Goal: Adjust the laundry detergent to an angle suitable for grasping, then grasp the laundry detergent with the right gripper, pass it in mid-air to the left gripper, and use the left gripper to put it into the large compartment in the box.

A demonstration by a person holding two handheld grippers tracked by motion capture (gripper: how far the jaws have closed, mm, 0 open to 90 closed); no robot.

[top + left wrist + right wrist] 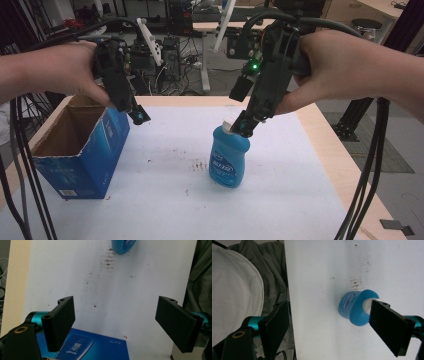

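A blue bottle [229,160] with a white cap [227,124] stands upright in the middle of the white table [165,200]. My right gripper [242,125] hovers at the cap, pointing down. In the right gripper view it [330,303] is open: the bottle [352,306] is off to the right, and its cap [367,305] is partly hidden behind the right jaw. An open-topped blue cardboard box [75,150] stands at the left. My left gripper [137,116] hangs over the box's near right corner, open wide [116,305] with nothing between its jaws. The box's blue side [100,347] lies below them.
Brown smudges [199,165] mark the table left of the bottle. Wooden table edges [340,165] run down the right side and along the back. Black cables [20,175] hang at both sides. The person's white and grey clothing [242,290] lies past the table's front edge.
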